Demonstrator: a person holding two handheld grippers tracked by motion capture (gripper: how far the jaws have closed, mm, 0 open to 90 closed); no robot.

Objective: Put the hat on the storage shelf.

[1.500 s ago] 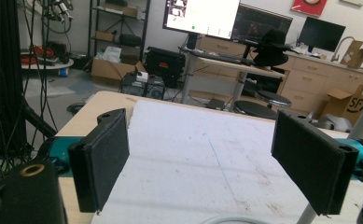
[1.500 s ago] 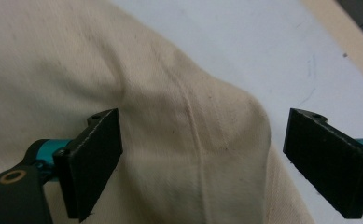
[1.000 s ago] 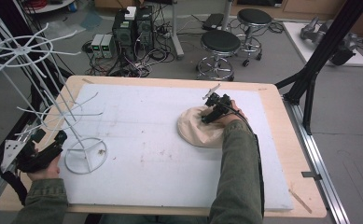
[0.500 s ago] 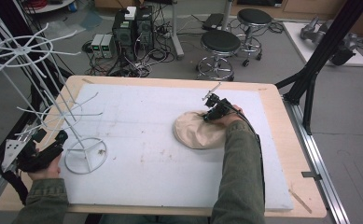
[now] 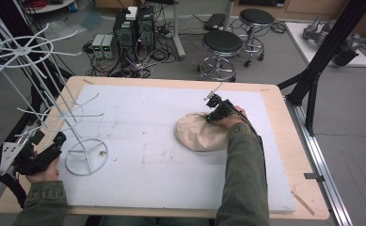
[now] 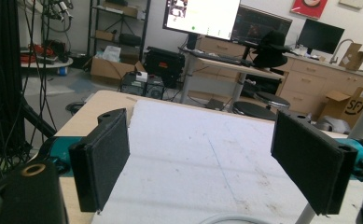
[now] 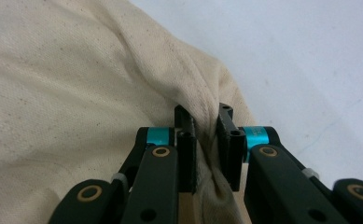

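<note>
- Cloth hat (image 5: pixel 199 134): cream canvas, lying flat on the white mat (image 5: pixel 143 141), right of centre, well apart from the rack. In the right gripper view I see its fabric (image 7: pixel 76 93) bunched into a ridge at the edge.
- Right gripper (image 5: pixel 214 114): my jaws have just been closing and now pinch a fold of the hat's rim between the pads (image 7: pixel 186 140); the cloth is squeezed thin there.
- Left gripper (image 5: pixel 49 148): jaws stand wide with nothing between them (image 6: pixel 202 163), held at the near left corner of the table (image 5: pixel 284 122), just beside the rack's base ring.
- White wire rack (image 5: pixel 84 157): upright stand with spokes, at the left of the mat.
- Handling, my judgement: light, soft and limp; it will sag and drape once I lift it, not keep its shape. The weave looks rough enough not to slip.
- Where to hold, my judgement: the doubled rim is the best purchase, being thicker than the crown; a second pinch on the opposite rim would spread it open.
</note>
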